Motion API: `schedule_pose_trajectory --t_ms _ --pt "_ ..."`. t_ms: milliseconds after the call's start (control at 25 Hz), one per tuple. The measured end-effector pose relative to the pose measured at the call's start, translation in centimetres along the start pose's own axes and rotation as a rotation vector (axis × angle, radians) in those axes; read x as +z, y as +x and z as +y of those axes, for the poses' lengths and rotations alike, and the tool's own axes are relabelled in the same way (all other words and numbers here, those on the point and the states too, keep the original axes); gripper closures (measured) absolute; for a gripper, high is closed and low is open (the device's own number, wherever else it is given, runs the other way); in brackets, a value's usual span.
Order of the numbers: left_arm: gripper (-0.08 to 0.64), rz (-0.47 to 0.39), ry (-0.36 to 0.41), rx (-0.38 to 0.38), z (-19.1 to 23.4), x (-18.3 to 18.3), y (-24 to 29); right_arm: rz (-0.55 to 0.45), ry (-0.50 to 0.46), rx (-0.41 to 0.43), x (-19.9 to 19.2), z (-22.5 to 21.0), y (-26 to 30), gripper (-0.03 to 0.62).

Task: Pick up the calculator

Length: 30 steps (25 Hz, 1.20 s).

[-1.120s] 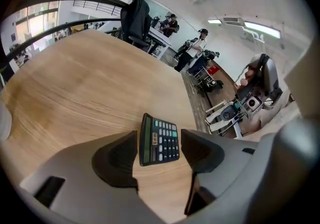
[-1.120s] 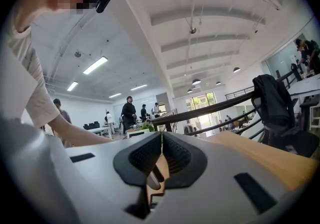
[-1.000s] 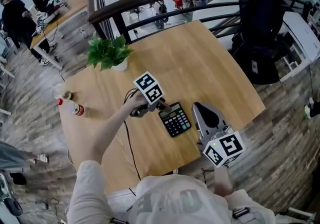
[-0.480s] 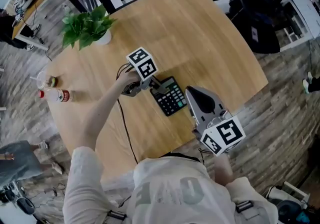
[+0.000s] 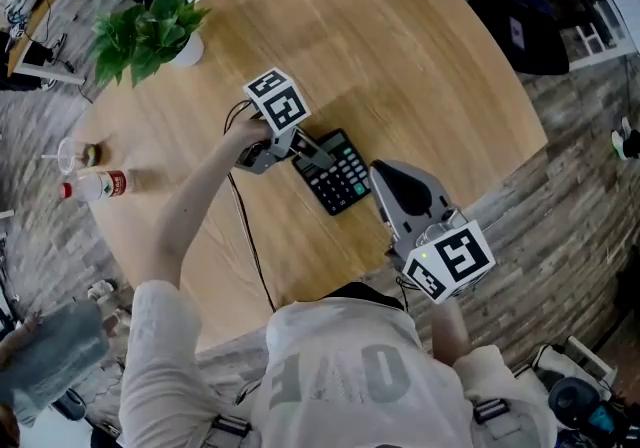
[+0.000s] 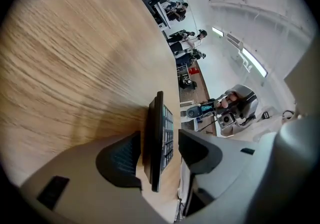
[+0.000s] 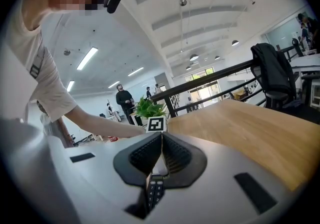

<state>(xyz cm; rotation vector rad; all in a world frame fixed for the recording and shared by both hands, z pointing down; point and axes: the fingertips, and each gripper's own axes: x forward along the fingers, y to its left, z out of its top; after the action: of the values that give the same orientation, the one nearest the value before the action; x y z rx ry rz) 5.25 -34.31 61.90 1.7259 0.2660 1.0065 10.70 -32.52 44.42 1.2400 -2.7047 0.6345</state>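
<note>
The black calculator (image 5: 337,172) lies on the round wooden table (image 5: 400,56). My left gripper (image 5: 316,153) is at the calculator's left end, and its jaws are closing. In the left gripper view the calculator (image 6: 159,118) stands edge-on between the two pads of the left gripper (image 6: 157,149), with a gap still showing on the key side. My right gripper (image 5: 387,176) hovers just right of the calculator, jaws shut on nothing. In the right gripper view the pads of the right gripper (image 7: 161,154) meet, and a few calculator keys (image 7: 154,191) show below them.
A potted plant (image 5: 150,28) stands at the table's far left. A bottle (image 5: 92,184) and a clear cup (image 5: 70,152) sit near the left edge. A black cable (image 5: 247,236) trails from the left hand across the table. A chair with a black jacket (image 5: 525,21) stands beyond the right edge.
The left gripper has tipped down over the calculator's left end, so its jaws now straddle it. The right gripper has sunk lower beside the calculator.
</note>
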Motion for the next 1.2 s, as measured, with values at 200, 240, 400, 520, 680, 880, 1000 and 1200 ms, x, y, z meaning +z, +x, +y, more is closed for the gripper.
schedule_pose_trajectory --t_ms 200,240,400,520,680,880,1000,1200 --pt "0.400 0.056 0.017 0.032 0.0 0.2 1.3 0.022 0.002 0.004 -0.8 0.1 0.3 0.571" --pt "0.431 0.068 0.018 0.044 0.2 0.1 1.4 0.025 0.003 0.007 -0.9 0.2 0.4 0.571" --pt "0.433 0.078 -0.011 0.053 0.3 0.0 1.6 0.031 0.005 0.022 -1.1 0.5 0.4 0.571" --pt "0.436 0.077 -0.015 0.070 0.2 0.1 1.6 0.038 -0.001 0.025 -1.2 0.6 0.2 0.570" --pt "0.439 0.058 -0.033 0.111 0.3 0.1 1.4 0.030 -0.009 0.018 -0.9 0.7 -0.2 0.571" --pt "0.440 -0.003 -0.028 0.187 -0.2 -0.1 1.1 0.008 -0.029 0.003 -0.3 1.1 -1.2 0.571" --pt "0.442 -0.080 -0.022 0.255 -0.4 0.0 0.1 -0.015 -0.046 -0.004 0.4 1.7 -2.0 0.571" --pt "0.443 -0.316 0.007 0.379 -1.7 0.8 -3.1 -0.064 -0.064 -0.021 1.7 3.0 -3.7 0.571"
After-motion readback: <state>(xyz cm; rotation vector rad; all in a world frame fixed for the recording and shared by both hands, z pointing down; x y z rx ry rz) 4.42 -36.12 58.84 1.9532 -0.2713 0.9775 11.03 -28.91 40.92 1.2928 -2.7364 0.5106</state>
